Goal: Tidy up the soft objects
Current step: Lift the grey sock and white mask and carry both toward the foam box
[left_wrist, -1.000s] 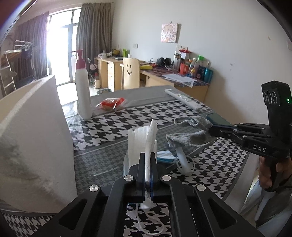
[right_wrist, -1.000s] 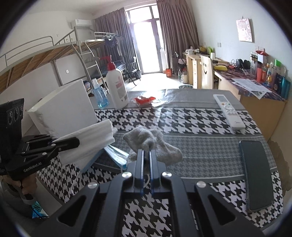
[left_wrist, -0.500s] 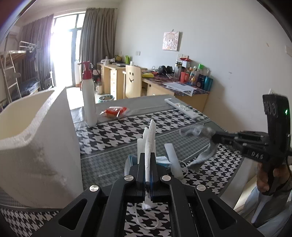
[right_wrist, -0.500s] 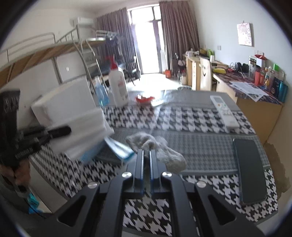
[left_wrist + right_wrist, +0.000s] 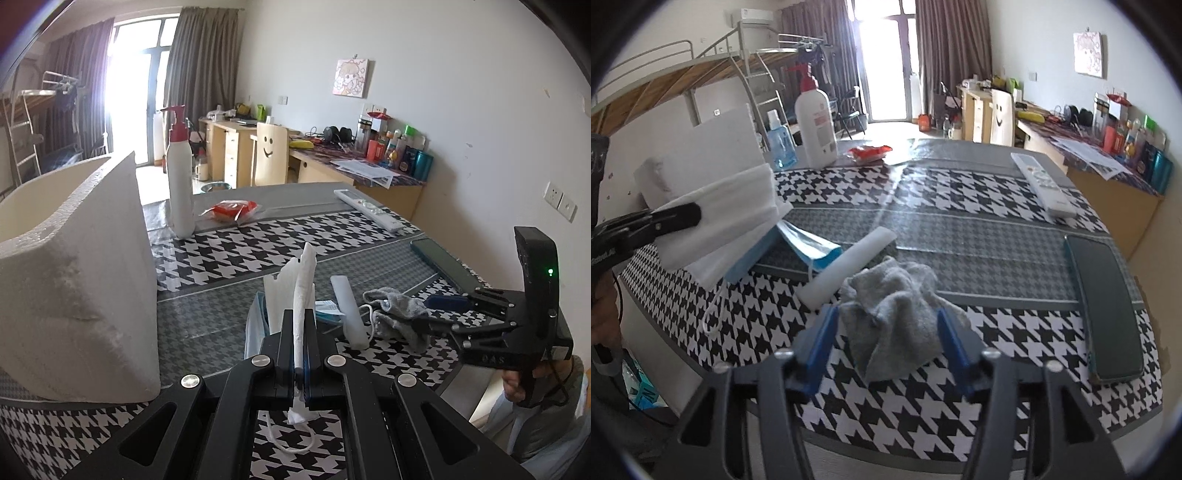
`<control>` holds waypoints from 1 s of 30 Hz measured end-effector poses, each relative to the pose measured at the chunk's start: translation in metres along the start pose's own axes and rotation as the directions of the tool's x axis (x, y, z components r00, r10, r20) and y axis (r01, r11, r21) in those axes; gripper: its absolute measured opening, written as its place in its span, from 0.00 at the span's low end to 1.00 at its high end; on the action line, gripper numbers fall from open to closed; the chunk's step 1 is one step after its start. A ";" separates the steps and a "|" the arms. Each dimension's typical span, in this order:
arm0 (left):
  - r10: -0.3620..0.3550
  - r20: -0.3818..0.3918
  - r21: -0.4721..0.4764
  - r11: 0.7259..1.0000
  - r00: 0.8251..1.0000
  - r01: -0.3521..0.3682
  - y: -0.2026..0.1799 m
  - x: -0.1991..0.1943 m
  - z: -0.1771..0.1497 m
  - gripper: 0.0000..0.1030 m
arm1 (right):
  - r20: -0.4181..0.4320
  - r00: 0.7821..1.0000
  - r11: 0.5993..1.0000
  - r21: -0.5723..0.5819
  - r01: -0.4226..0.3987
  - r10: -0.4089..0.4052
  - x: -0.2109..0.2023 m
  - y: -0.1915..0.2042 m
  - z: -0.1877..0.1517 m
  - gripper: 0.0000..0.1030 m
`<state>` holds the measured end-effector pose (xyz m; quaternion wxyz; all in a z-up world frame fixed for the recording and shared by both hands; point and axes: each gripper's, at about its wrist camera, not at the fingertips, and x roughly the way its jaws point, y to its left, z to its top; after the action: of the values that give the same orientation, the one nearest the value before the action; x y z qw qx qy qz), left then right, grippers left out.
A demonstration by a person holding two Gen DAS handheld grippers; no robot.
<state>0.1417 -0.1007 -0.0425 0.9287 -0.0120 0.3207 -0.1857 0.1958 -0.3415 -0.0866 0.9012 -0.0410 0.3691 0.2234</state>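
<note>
At the bottom of the right wrist view the right gripper (image 5: 886,332) now stands with its blue pads wide apart, where half a second ago they were pinched on the grey cloth (image 5: 897,314). The cloth has been let go and lies crumpled on the bench (image 5: 960,192) just ahead of the pads, in the lower centre of the frame. That placement looks finished, and this hand seems free for the next item.

The cloth is a soft, rumpled grey heap, folds bunched, one flap draped toward the near edge. Touching its upper left side lies a white foam bar (image 5: 846,266).

Further left, the left gripper (image 5: 303,332) is clamped on a stack of white and blue face masks (image 5: 716,218), held clear above the bench. Beyond, at upper left, stands the white foam box (image 5: 74,266).
</note>
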 end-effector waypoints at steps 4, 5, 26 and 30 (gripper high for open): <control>-0.001 -0.002 0.000 1.000 1.000 0.001 -0.001 0.000 0.000 0.03 | -0.026 1.000 1.000 -0.021 0.004 -0.005 0.007 0.005 -0.002 0.61; -0.003 -0.001 0.001 1.000 1.000 0.003 -0.001 -0.001 0.000 0.03 | -0.035 0.999 1.000 -0.022 0.005 -0.006 0.010 0.006 -0.003 0.61; -0.012 0.052 0.032 0.999 0.999 0.011 0.002 -0.025 0.013 0.03 | 0.049 0.998 0.994 0.102 0.044 -0.049 -0.013 -0.009 0.010 0.17; -0.012 0.074 0.045 0.999 0.997 0.008 0.003 -0.033 0.019 0.03 | 0.103 0.994 0.994 0.107 0.023 -0.035 -0.024 -0.001 0.020 0.17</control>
<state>0.1301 -0.0880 -0.0077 0.9392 0.0002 0.2815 -0.1968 0.1939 -0.3462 -0.0561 0.9234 0.0133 0.3319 0.1922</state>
